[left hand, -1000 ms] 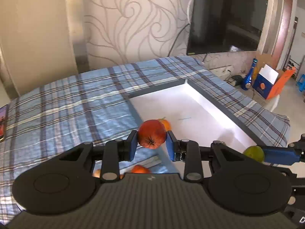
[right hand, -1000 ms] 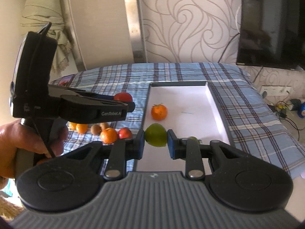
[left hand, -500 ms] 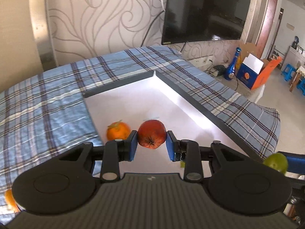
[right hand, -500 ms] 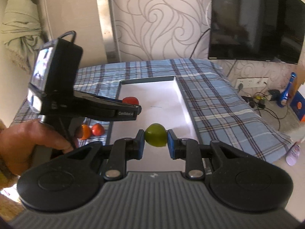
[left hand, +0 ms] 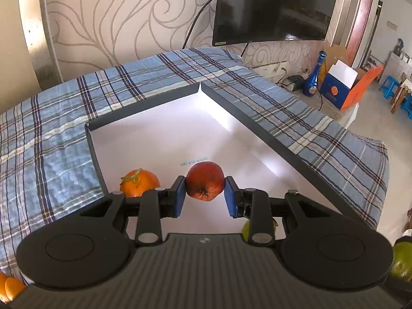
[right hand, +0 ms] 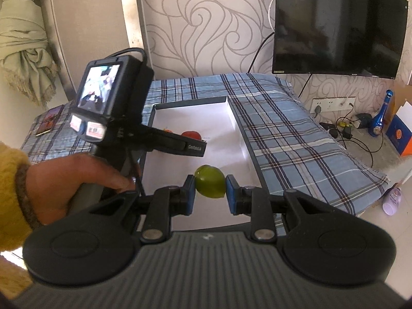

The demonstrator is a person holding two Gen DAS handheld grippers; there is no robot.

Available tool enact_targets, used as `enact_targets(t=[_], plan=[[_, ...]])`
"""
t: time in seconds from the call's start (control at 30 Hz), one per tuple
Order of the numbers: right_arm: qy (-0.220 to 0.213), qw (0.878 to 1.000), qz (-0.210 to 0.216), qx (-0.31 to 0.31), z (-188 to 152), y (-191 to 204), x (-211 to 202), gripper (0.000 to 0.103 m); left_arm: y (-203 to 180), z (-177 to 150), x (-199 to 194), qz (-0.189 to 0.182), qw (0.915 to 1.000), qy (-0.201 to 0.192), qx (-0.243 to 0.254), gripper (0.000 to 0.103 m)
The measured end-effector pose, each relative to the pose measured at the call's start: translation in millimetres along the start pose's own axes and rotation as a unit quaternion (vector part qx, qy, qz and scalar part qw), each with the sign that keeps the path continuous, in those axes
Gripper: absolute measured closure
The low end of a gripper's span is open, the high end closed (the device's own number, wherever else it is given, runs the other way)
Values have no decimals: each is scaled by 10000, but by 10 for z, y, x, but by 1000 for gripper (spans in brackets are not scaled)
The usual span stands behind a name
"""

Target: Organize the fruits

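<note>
My left gripper (left hand: pixel 205 192) is shut on a red fruit (left hand: pixel 205 184) and holds it over the near part of a shallow white tray (left hand: pixel 164 139) with dark rims. An orange (left hand: pixel 140 182) with a green stem lies in the tray by its left wall. A green fruit (left hand: pixel 246 229) lies half hidden under my right finger. My right gripper (right hand: pixel 209 190) is shut on a green fruit (right hand: pixel 209 185), above the tray's near end (right hand: pixel 229 159). The left gripper's body (right hand: pixel 164 143) and its red fruit (right hand: pixel 191 135) show in the right wrist view.
The tray lies on a bed with a blue plaid cover (left hand: pixel 51 128). Several oranges (left hand: pixel 10 287) lie at the bed's left edge. A phone (right hand: pixel 49 123) lies at the far left. A TV (left hand: pixel 273 7) hangs on the wall. A blue bottle (left hand: pixel 315 77) and boxes stand on the floor.
The left gripper has swung right from the loose fruits to above the tray with the red fruit. The right gripper with the green fruit has drawn back toward the tray's near end.
</note>
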State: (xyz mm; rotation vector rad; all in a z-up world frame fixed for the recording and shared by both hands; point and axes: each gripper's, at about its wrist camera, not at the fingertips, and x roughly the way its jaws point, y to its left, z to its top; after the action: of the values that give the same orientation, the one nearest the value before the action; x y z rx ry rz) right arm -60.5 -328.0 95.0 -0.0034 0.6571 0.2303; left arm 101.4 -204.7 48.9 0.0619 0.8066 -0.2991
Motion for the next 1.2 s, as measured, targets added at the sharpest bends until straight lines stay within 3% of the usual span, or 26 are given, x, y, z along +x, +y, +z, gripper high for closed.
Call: enact_targets(t=[0.4,0.67,1.2], plan=[[67,10000,33,1,-1,-11,23,75,-12,4,55,92,9999,33,27,63],[84,9999,99,7,-3,-45,30,75,28,5,-12,201,9998,-50,-61,42],[186,9991,383,3,-1,-90,121,75,109,-18,-132,491,9986,-124,-161,42]])
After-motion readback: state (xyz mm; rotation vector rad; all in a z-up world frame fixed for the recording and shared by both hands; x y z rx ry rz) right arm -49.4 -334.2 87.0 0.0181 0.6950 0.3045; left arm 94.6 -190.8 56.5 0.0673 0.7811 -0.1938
